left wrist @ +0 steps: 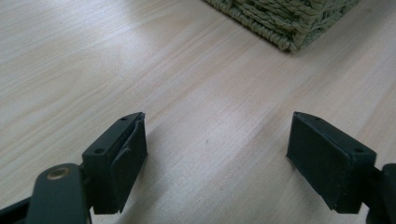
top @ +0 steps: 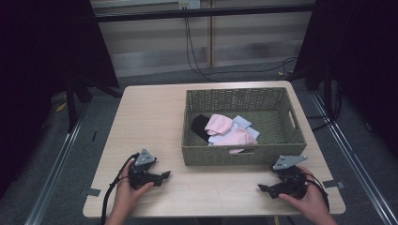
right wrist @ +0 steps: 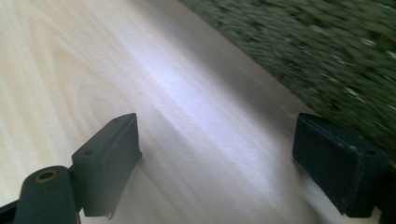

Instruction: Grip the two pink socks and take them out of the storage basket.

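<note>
With both the left gripper (top: 165, 175) and right gripper (top: 261, 188) spread wide and empty on the pale wooden table (top: 150, 117), the step is probably reaching toward 12 o'clock over the near wall of the green woven rectangular basket (top: 220, 156), so lift clear first, then pinch one pink folded cloth (top: 218, 123) at its edge.

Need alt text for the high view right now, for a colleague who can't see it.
A green woven basket on a light wooden table holds pink, pale blue and black folded cloths. Near the front edge, hands rest the left gripper and right gripper on the tabletop, jaws pointing inward.

Pale wooden table (top: 150, 117) on grey floor (top: 61, 154), black curtains (top: 42, 42) flanking.
</note>
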{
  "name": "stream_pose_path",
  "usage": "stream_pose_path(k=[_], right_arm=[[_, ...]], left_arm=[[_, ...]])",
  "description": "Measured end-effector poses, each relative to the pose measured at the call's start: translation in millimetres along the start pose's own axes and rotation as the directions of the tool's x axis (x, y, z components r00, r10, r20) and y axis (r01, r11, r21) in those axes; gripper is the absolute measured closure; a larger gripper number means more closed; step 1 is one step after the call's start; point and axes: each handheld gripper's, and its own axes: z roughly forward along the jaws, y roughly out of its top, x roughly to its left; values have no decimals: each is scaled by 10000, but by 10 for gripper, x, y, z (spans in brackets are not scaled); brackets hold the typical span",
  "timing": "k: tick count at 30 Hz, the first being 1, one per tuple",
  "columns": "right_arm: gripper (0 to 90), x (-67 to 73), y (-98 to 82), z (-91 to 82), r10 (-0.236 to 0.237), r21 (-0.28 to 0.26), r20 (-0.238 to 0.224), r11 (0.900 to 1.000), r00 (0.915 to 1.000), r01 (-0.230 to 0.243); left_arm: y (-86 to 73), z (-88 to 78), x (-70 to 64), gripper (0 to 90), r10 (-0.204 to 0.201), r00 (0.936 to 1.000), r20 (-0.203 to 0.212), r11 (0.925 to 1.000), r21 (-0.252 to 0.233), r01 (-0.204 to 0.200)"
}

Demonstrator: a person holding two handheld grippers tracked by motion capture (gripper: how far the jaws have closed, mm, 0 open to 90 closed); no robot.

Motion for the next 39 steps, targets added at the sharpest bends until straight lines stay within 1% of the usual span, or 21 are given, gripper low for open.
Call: stream_pose_path(k=[4, 6, 7, 9, 11, 13, 17, 18, 20, 21, 22, 23, 25, 26, 27, 31, 35, 38, 39], right_arm=[[166, 50, 93, -14, -222, 233, -396, 9995, 9990, 231], [170, 66, 134, -29, -231, 497, -504, 9984, 9985, 256], [175, 63, 153, -32, -363, 472, -582, 9981, 9976, 391], [176, 73, 194, -65, -360, 554, -677, 9977, 9971, 398], [179, 81, 241, -112, -366, 583, -784, 9974, 9962, 413], [181, 87, 294, -166, -484, 657, -814, 9964, 9955, 538], [190, 99, 404, -277, -457, 757, -1047, 9957, 9935, 538], [190, 95, 433, -306, -595, 740, -1054, 9950, 9926, 675], [192, 109, 500, -370, -681, 784, -1031, 9940, 9923, 763], [192, 109, 500, -370, -681, 784, -1031, 9940, 9923, 763], [193, 121, 582, -434, -696, 848, -1098, 9932, 9915, 792], [193, 120, 611, -444, -798, 777, -1137, 9930, 9903, 890], [196, 133, 702, -493, -861, 930, -1330, 9907, 9874, 989], [196, 133, 702, -493, -861, 930, -1330, 9907, 9874, 989], [198, 149, 788, -533, -929, 1028, -1449, 9888, 9851, 1083], [200, 180, 953, -607, -1060, 1221, -1631, 9844, 9809, 1267], [201, 184, 1120, -671, -1244, 1325, -1637, 9803, 9786, 1468], [201, 155, 1228, -695, -1270, 1261, -1589, 9810, 9791, 1477], [201, 140, 1259, -704, -1220, 1211, -1649, 9823, 9787, 1428]], left_arm=[[0, 0, 0, 195, -1, 10000, 0, 10000, 1, 1], [0, 0, 0, 195, -2, 10000, 0, 10000, 0, 2], [0, 0, 0, 195, 1, 10000, 0, 10000, 0, -1], [0, 0, 0, 195, 6, 10000, 0, 10000, 3, -6], [0, 0, 0, 194, 4, 10000, -1, 10000, -1, -4], [0, 0, 0, 195, 2, 10000, 7, 10000, 4, -2], [0, 0, -1, 195, -3, 10000, 6, 10000, 3, 3], [0, 0, 0, 195, -2, 10000, 7, 10000, 3, 2], [0, 0, -1, 195, -2, 10000, 6, 10000, 2, 2], [0, 0, -1, 195, 0, 10000, 1, 10000, 4, 0], [0, 0, -1, 195, 1, 10000, 1, 10000, 5, -1], [0, 0, -1, 195, 1, 10000, 0, 10000, 3, -1], [0, 0, -1, 195, 0, 10000, 2, 10000, 5, 0], [0, 0, -2, 195, -1, 10000, -19, 10000, 16, 1], [0, 0, -2, 194, 1, 10000, -20, 10000, 17, -1], [0, 0, -2, 194, -1, 10000, -20, 10000, 15, 1], [1, -1, -1, 194, 3, 10000, -19, 10000, 19, -3], [1, -1, -1, 195, 9, 10000, -21, 10000, 22, -9], [0, -1, -2, 195, 2, 10000, -19, 10000, 22, -2]])
